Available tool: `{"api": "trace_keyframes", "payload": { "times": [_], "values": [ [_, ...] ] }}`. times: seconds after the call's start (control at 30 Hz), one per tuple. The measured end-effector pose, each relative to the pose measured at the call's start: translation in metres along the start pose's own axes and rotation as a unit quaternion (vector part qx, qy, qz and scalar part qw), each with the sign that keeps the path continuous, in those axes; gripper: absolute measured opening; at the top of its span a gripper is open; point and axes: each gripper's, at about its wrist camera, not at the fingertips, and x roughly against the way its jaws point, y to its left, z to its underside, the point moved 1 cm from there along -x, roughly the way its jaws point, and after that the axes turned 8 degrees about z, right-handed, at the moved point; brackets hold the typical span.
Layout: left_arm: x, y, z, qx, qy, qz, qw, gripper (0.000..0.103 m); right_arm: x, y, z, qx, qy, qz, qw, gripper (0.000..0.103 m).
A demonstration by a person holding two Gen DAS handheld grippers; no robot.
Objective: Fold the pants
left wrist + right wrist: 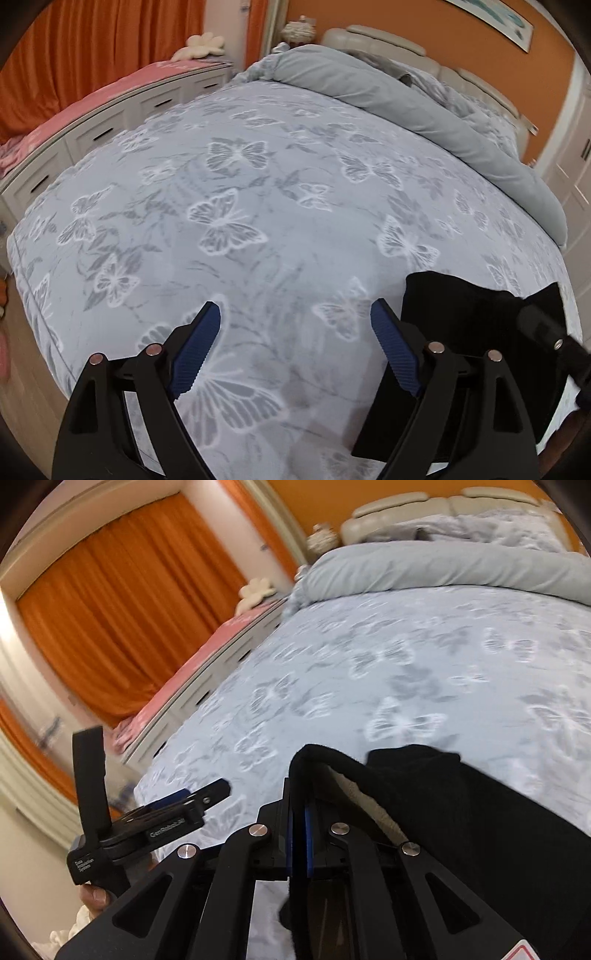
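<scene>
Left wrist view first: the left gripper hangs over the butterfly-print bedspread with its blue pads spread wide and only bare cover between them. Just to its right on the bedspread sit the black pants, bunched up and reaching toward the bed's near edge. Right wrist view now, and the right gripper is pinched tight on a fold of those pants, fabric draped up and over its fingertips (a pale lining shows inside the fold). The rest of the pants trails right of that gripper across the bedspread. The left gripper shows at lower left there, a hand on its handle.
</scene>
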Motion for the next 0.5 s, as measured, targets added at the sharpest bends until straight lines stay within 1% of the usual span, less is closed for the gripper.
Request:
{"api": "trace_keyframes", "payload": {
  "times": [0.03, 0.1, 0.13, 0.17, 0.23, 0.27, 0.3, 0.33, 0.37, 0.4, 0.47, 0.5],
  "values": [
    [-0.002, 0.002, -0.001, 0.002, 0.002, -0.002, 1.0, 0.081, -0.002, 0.003, 0.0, 0.006, 0.001, -0.002, 1.0, 0.005],
    [-0.005, 0.004, -0.002, 0.003, 0.007, -0.002, 1.0, 0.081, 0.01, 0.003, 0.0, 0.006, -0.011, 0.003, 1.0, 0.005],
    [-0.005, 0.003, -0.002, 0.003, 0.008, 0.001, 1.0, 0.081, 0.019, -0.003, -0.002, 0.001, -0.02, 0.004, 1.0, 0.005],
    [-0.006, 0.001, -0.001, 0.001, 0.009, 0.004, 1.0, 0.081, 0.033, -0.018, -0.005, -0.013, -0.035, 0.014, 0.999, 0.005],
    [-0.005, -0.006, 0.0, -0.006, 0.009, 0.011, 0.9999, 0.081, 0.056, -0.048, -0.006, -0.034, -0.052, 0.046, 0.997, 0.006],
    [-0.005, -0.011, 0.001, -0.01, 0.01, 0.014, 0.9998, 0.082, 0.067, -0.072, -0.002, -0.049, -0.049, 0.077, 0.995, 0.008],
    [-0.005, -0.017, 0.003, -0.015, 0.01, 0.019, 0.9997, 0.082, 0.071, -0.095, 0.006, -0.065, -0.036, 0.102, 0.992, 0.01],
    [-0.006, -0.022, 0.004, -0.02, 0.012, 0.021, 0.9995, 0.083, 0.073, -0.119, 0.015, -0.087, -0.018, 0.129, 0.988, 0.016],
    [-0.008, -0.029, 0.007, -0.027, 0.016, 0.025, 0.9992, 0.083, 0.074, -0.149, 0.029, -0.123, 0.011, 0.163, 0.979, 0.02],
    [-0.009, -0.034, 0.008, -0.031, 0.019, 0.029, 0.9989, 0.084, 0.074, -0.171, 0.04, -0.15, 0.033, 0.191, 0.969, 0.02],
    [-0.012, -0.044, 0.012, -0.04, 0.028, 0.034, 0.9982, 0.085, 0.081, -0.196, 0.056, -0.175, 0.051, 0.25, 0.951, 0.02],
    [-0.013, -0.051, 0.015, -0.044, 0.031, 0.038, 0.9978, 0.086, 0.089, -0.199, 0.06, -0.173, 0.046, 0.267, 0.947, 0.02]
  ]
}}
